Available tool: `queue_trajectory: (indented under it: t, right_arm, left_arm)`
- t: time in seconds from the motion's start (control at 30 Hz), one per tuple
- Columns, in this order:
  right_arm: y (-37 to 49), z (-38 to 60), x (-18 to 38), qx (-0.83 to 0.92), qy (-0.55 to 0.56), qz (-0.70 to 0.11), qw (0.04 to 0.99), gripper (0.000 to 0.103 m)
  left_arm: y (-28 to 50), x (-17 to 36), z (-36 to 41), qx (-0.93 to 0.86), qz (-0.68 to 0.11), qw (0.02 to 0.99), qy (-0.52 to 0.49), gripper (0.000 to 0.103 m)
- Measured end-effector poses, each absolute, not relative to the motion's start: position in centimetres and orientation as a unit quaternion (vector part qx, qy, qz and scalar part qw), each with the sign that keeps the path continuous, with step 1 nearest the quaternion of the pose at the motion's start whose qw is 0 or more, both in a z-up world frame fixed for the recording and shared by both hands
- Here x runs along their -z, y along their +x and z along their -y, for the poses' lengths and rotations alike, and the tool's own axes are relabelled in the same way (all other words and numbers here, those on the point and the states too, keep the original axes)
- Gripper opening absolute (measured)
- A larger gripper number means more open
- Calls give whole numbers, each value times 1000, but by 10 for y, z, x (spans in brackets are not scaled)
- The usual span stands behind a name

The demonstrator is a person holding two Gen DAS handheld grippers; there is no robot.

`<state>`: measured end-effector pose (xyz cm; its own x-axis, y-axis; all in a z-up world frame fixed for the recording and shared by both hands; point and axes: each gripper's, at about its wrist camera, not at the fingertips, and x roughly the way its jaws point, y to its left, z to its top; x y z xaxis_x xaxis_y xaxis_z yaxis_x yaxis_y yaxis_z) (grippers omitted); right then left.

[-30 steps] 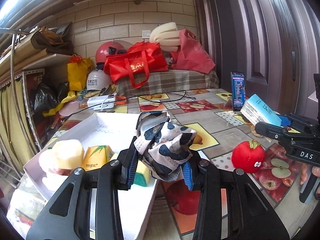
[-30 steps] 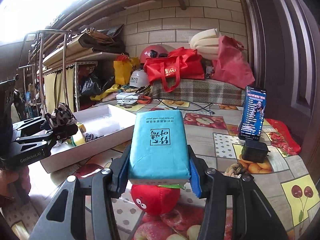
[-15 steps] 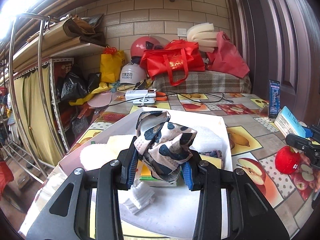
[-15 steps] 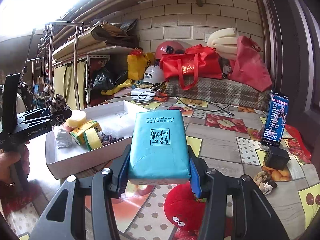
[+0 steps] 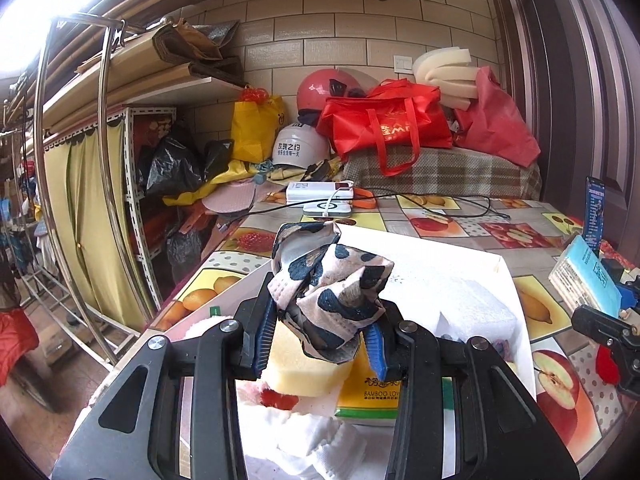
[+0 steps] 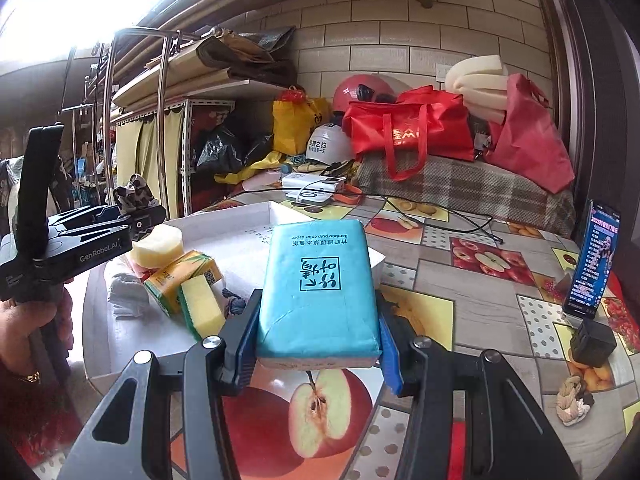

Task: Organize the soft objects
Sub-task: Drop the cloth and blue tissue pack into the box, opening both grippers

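My left gripper (image 5: 320, 344) is shut on a crumpled spotted cloth (image 5: 328, 292) and holds it above the near end of the white tray (image 5: 508, 280). In the tray lie a yellow sponge (image 5: 304, 368), a yellow tissue pack (image 5: 368, 392), white foam (image 5: 476, 312) and a white cloth (image 5: 320, 440). My right gripper (image 6: 316, 340) is shut on a blue tissue pack (image 6: 318, 284) and holds it above the table beside the tray's right edge (image 6: 378, 260). The left gripper (image 6: 132, 216) with the cloth also shows in the right wrist view.
A phone (image 6: 596, 256) stands on a black block (image 6: 592, 340) at the table's right. A small knotted rag (image 6: 572, 400) lies near it. A power bank and cables (image 5: 324, 200) lie behind the tray. Red bags (image 5: 388, 124), helmets and a shelf stand at the back.
My left gripper has swung left with the cloth, from beside the tray to over its near end. My right gripper has moved left with the tissue pack, closer to the tray.
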<state>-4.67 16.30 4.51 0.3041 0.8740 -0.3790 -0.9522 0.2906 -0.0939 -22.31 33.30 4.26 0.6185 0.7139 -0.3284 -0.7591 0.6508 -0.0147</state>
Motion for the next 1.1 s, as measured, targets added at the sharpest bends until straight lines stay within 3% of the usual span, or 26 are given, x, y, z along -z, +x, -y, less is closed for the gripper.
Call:
queue_trajectory:
  t: [0.5,0.57,0.6,0.63,0.67,0.7,0.77,1.1]
  right_arm:
    - [-77,-259,-41,-583,-200,-134,776,51]
    - [-78,-263,-39,-583,-210,-137,773,51]
    - [-78,-264,-38,-582,-214,-138,772,55]
    - [-78,-264,-38,-582,-214,-137,772,62]
    - [-78,-262,-39,-582,-211,-134,774,81]
    - [-77,-259,-40,-581,-208,-131,776,91]
    - [-77,-259,-40,-580,-206,-128,777,103]
    - [-78,-255,-44,-556,-195,-109,801,103]
  left_arm:
    - [-222,-45,-361,-426,-140,887,-108,41]
    - [-221,-46,-358,-431,-138,886,-102,58]
    - [-221,-46,-357,-434,-136,885,-99,64]
    - [-222,-46,-356,-438,-133,884,-96,80]
    - [-222,-46,-355,-439,-131,884,-93,96]
    - [-223,-46,-354,-439,-129,884,-92,102]
    - [-225,-47,-352,-440,-123,885,-88,103]
    - [-237,-50,-347,-458,-94,880,-87,103]
